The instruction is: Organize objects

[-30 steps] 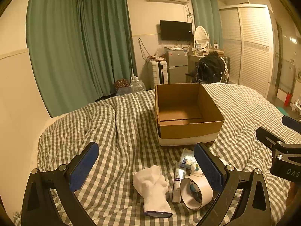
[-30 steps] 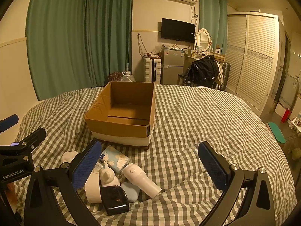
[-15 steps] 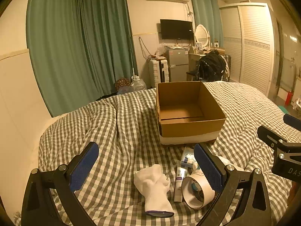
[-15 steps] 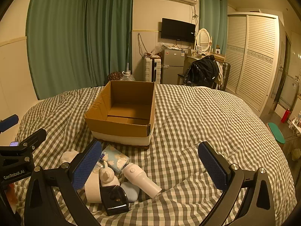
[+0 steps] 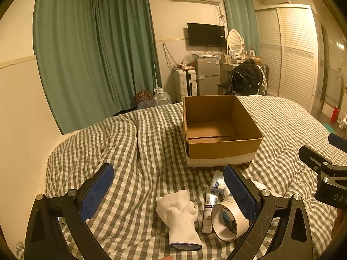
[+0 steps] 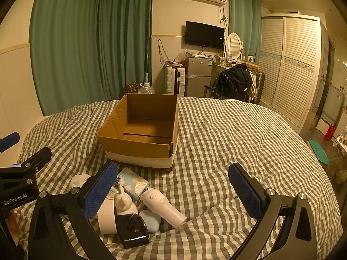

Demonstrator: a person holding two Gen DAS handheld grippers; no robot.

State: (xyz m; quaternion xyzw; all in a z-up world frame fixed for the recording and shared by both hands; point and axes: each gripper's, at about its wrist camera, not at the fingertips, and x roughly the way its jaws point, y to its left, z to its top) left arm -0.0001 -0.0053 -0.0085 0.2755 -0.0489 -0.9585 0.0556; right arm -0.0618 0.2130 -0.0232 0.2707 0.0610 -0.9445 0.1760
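An open, empty cardboard box (image 5: 219,127) stands on the checked bed; it also shows in the right wrist view (image 6: 141,130). In front of it lie a white glove (image 5: 180,212), a tube (image 5: 210,208), a tape roll (image 5: 227,221), a tissue pack (image 6: 132,183), a white cylinder device (image 6: 162,205), a black box (image 6: 132,230) and a pale blue case (image 6: 151,220). My left gripper (image 5: 169,190) is open and empty, above the glove. My right gripper (image 6: 173,190) is open and empty, above the pile's right side.
The checked quilt (image 6: 227,140) has folds at the left (image 5: 134,147). Beyond the bed stand green curtains (image 5: 97,54), a small fridge (image 6: 198,75), a chair with a black jacket (image 6: 234,82) and a white wardrobe (image 6: 292,65).
The left wrist view has shifted slightly; the box and items sit a little lower and further right in it. The right wrist view is almost unchanged. Both grippers stay open.
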